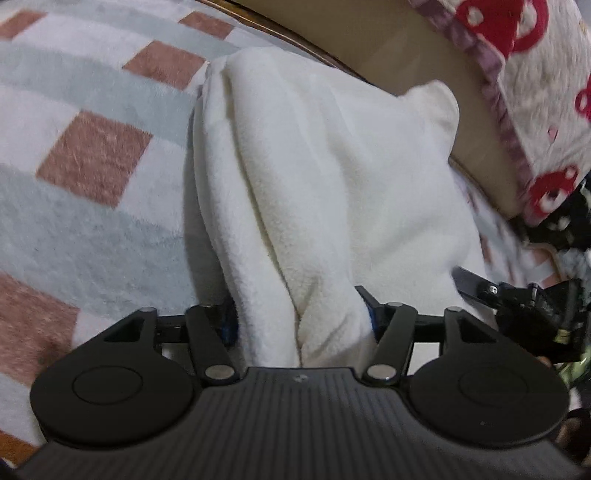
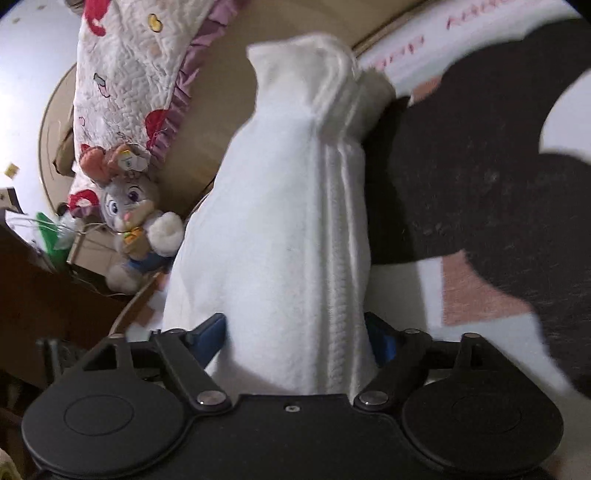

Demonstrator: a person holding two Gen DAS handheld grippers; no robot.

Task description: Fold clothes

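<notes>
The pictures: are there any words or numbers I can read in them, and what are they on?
Pink letters on the white cloth at the top of the right wrist view: too blurred to read.
Small tag on the bunny toy, by its ear: too small to read.
White garment, checked blanket, quilt: no words, only patterns.

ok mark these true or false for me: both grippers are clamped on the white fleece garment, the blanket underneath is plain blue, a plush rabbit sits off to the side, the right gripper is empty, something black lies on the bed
1. Both grippers hold the white fleece garment. True: the left gripper and the right gripper each have cloth between the jaws.
2. The blanket is plain blue. False: it is checked, pale grey, white and brownish-pink.
3. A plush rabbit sits to the side. True.
4. The right gripper is empty. False: it grips the garment.
5. A black cloth lies on the bed. True.
</notes>
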